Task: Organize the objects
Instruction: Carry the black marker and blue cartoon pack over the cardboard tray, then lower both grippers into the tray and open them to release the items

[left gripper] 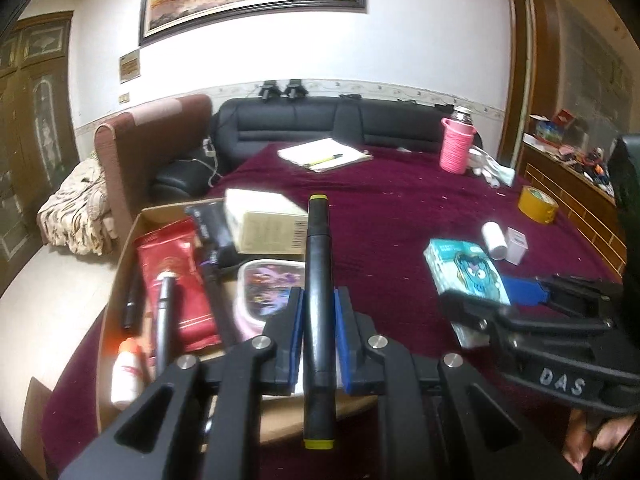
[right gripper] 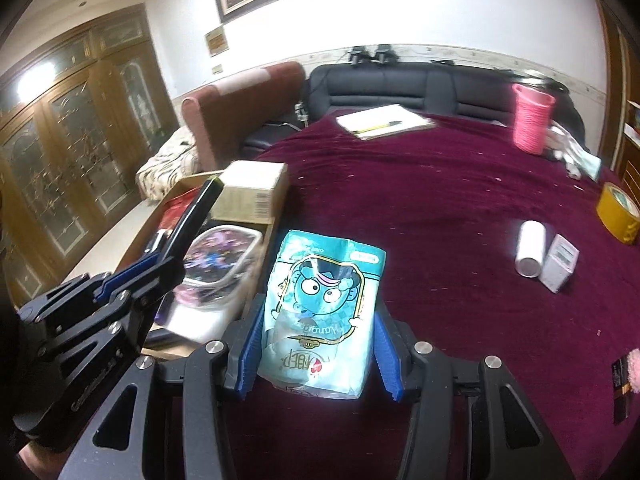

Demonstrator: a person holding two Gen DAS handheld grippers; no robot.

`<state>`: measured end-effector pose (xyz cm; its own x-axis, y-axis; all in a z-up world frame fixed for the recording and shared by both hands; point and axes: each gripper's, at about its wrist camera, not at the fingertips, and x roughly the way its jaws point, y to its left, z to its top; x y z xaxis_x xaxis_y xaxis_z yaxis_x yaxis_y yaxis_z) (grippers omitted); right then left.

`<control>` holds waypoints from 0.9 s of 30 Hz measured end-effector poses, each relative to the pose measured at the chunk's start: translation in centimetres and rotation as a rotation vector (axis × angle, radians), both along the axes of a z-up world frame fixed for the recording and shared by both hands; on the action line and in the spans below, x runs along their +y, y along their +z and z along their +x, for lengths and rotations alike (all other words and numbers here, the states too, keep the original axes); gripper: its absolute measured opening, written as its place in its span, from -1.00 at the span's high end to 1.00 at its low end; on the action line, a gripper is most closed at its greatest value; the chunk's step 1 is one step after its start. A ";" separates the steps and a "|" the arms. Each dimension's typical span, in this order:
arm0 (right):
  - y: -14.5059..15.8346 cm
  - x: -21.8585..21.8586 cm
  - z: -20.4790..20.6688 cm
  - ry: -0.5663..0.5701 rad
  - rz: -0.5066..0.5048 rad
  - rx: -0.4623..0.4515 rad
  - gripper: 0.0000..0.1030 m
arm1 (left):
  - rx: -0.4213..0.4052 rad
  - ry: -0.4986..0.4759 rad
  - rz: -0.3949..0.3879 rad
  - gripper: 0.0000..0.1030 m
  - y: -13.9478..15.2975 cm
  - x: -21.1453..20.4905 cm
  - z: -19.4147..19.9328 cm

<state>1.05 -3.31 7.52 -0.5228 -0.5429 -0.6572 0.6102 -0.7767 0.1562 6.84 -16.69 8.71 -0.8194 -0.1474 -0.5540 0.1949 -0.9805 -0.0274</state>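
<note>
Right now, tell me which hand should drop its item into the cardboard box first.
Left. The left gripper, shut on the black marker, is beside the cardboard box. The right gripper, holding the teal packet, sits farther right over the cloth.

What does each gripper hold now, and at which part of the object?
The left gripper holds a black marker around the middle of its barrel. The right gripper holds a teal cartoon packet by the two side edges of its lower half.
</note>
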 end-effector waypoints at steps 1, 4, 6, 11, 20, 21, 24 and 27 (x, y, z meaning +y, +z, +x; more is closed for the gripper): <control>0.0 -0.5 0.2 0.011 0.003 0.000 -0.05 | 0.001 0.010 0.001 0.72 0.0 -0.5 0.1; 0.0 -2.2 1.0 0.050 0.014 0.000 -0.05 | 0.003 0.043 0.011 0.72 -0.3 -1.9 0.5; -0.1 -3.1 1.3 0.066 0.020 0.004 -0.05 | 0.001 0.058 0.016 0.72 -0.4 -2.8 0.6; -0.3 -5.4 1.9 0.112 0.038 0.003 -0.05 | 0.000 0.101 0.036 0.72 -1.0 -5.0 1.2; -1.5 -8.8 2.0 0.164 0.063 -0.024 -0.06 | -0.028 0.162 0.060 0.72 -2.3 -7.7 1.6; -1.6 -8.9 1.9 0.163 0.065 -0.021 -0.06 | -0.029 0.167 0.061 0.72 -2.4 -8.0 1.6; -1.7 -9.3 1.5 0.166 0.068 -0.023 -0.06 | -0.032 0.180 0.064 0.72 -2.6 -8.5 1.7; -1.7 -9.6 1.4 0.167 0.072 -0.020 -0.06 | -0.040 0.186 0.066 0.72 -2.9 -8.9 1.6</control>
